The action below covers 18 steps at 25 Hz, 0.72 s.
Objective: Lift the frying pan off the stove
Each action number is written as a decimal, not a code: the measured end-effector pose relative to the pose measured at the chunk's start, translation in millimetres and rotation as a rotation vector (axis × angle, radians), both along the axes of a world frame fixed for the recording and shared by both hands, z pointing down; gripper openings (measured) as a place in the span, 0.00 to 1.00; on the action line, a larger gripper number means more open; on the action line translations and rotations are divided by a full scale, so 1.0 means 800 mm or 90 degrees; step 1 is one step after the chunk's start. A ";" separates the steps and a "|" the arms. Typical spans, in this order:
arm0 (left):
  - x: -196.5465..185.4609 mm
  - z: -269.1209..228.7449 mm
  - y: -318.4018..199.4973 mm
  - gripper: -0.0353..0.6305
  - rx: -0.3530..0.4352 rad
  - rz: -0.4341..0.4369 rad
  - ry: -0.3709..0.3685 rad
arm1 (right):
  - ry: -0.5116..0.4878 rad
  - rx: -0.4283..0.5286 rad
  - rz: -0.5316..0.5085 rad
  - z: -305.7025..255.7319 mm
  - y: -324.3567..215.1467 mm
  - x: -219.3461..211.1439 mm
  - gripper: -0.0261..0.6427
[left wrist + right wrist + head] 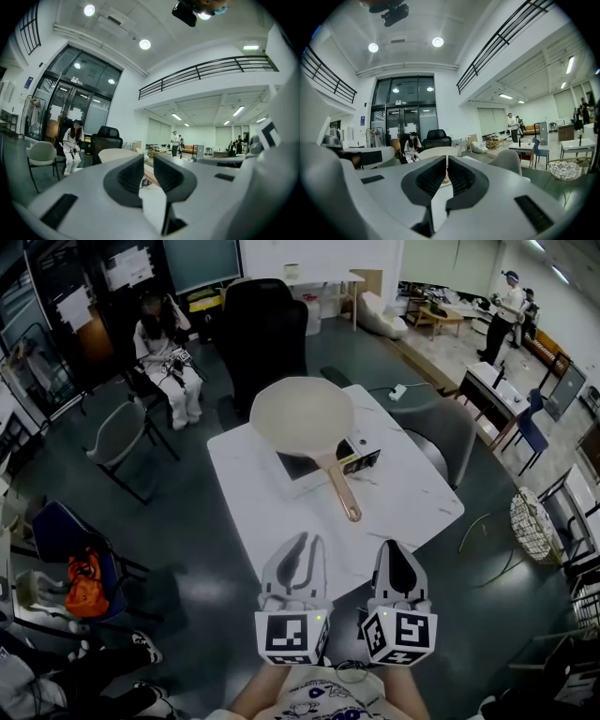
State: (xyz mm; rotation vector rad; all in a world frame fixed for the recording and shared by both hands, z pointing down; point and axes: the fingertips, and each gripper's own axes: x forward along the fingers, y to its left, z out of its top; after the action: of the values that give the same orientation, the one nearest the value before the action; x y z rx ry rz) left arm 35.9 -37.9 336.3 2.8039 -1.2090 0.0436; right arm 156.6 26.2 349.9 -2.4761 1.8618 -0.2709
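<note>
A cream frying pan [302,416] with a copper-coloured handle [341,491] sits on a flat white stove [292,479] in the middle of the white table [412,493]. The handle points toward me. My left gripper [298,542] and right gripper [397,549] hover side by side over the table's near edge, short of the handle's end. Both are shut and hold nothing. In the left gripper view the pan [115,153] lies low ahead past the gripper [148,165]. In the right gripper view the pan [438,151] sits straight ahead of the gripper [446,169].
A black office chair [267,329] stands at the table's far side and a grey chair [441,432] at its right. Another grey chair [117,432] and a seated person [169,357] are at the left. A wire basket [536,526] stands on the floor at the right.
</note>
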 end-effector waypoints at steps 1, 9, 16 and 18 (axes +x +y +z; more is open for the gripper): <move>0.003 0.001 -0.010 0.16 -0.002 0.000 -0.001 | 0.000 -0.002 0.000 0.001 -0.010 0.003 0.07; 0.021 0.011 -0.076 0.16 -0.016 0.004 -0.007 | 0.003 -0.019 -0.012 0.010 -0.080 0.021 0.07; 0.024 0.027 -0.112 0.16 -0.036 0.000 -0.009 | -0.007 -0.044 -0.009 0.025 -0.114 0.037 0.07; 0.023 0.028 -0.121 0.16 -0.041 -0.003 -0.008 | -0.017 -0.052 -0.013 0.029 -0.122 0.038 0.07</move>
State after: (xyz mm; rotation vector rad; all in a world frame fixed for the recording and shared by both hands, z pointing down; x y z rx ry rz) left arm 54.2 -134.9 358.5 2.7492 -1.1952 0.0971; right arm 186.9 -71.1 372.8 -2.4923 1.9047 -0.3861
